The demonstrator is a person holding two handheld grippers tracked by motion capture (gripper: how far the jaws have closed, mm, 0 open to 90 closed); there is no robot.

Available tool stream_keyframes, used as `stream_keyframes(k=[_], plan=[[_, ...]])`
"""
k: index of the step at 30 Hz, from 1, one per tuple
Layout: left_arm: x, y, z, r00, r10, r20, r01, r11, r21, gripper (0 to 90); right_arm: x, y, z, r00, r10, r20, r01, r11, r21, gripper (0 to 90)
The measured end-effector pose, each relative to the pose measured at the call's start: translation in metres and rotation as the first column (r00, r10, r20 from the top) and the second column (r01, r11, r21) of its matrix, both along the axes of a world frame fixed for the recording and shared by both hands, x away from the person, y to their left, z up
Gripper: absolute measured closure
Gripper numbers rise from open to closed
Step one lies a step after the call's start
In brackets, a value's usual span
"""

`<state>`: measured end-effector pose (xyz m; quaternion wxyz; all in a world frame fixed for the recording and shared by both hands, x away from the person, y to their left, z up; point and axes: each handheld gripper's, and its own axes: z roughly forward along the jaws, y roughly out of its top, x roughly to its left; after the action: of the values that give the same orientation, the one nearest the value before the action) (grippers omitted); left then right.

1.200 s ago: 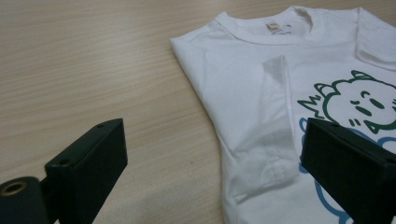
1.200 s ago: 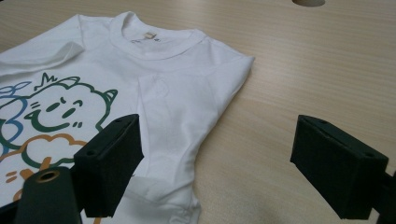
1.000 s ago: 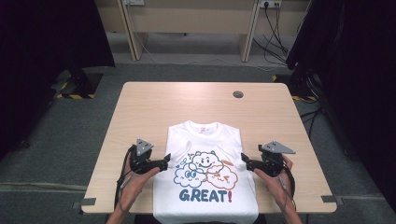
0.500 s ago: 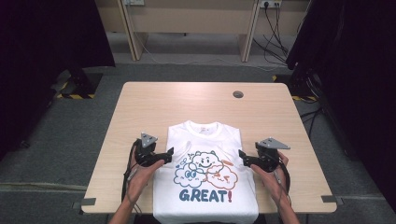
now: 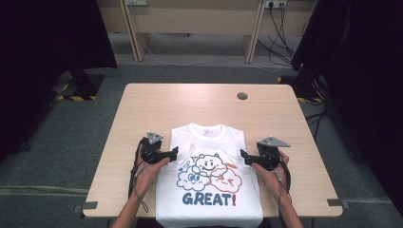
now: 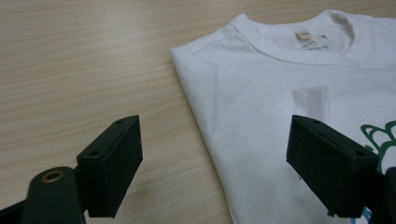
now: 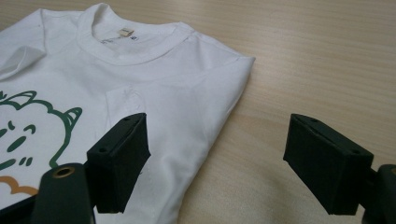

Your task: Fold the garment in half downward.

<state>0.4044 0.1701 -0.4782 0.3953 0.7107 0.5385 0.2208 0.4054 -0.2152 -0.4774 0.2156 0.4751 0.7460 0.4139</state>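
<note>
Shirt: While it lay flat on the near half of the table, the white T-shirt (image 5: 209,180) had its sleeves folded in, its collar pointing away from the person and its hem hanging over the near edge.
Long axis: it ran from the person toward the far side of the table, so both folded side edges ran the same way.
Left gripper: the left gripper (image 5: 175,153) pointed inward at the shirt's left folded edge, just below the shoulder; its jaws stood wide, one over bare wood and one over cloth, holding nothing, and they had just been closing a little.
Right gripper: the right gripper (image 5: 243,155) mirrored it at the right folded edge, jaws wide apart astride that edge, nothing pinched.
Direction: the shirt lay between the two grippers, to the inside of each.
Nearer hand: neither; both sat about level with the printed clouds, equally close to their own edges.
Table: the wooden table (image 5: 199,104) showed a round dark cap (image 5: 242,96) near its far right.
</note>
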Motion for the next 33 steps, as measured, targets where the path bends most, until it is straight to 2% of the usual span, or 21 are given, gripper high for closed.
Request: stream_keyframes(k=[10, 25, 33], plan=[[0.012, -0.007, -0.003, 0.9997, 0.010, -0.023, -0.011, 0.9999, -0.010, 19.1, 0.013, 0.004, -0.003, 0.9998, -0.003, -0.020, 0.003, 1.000, -0.003, 24.0], [0.028, -0.015, -0.004, 0.9976, 0.028, -0.063, -0.028, 0.9996, 0.011, 21.3, 0.027, 0.009, -0.002, 0.9980, 0.004, -0.064, -0.004, 1.000, -0.007, 29.7], [0.030, -0.017, -0.007, 0.9966, 0.030, -0.077, -0.028, 0.9993, 0.024, 24.6, 0.032, 0.016, -0.005, 0.9951, 0.009, -0.099, -0.013, 0.999, -0.040, 33.3]])
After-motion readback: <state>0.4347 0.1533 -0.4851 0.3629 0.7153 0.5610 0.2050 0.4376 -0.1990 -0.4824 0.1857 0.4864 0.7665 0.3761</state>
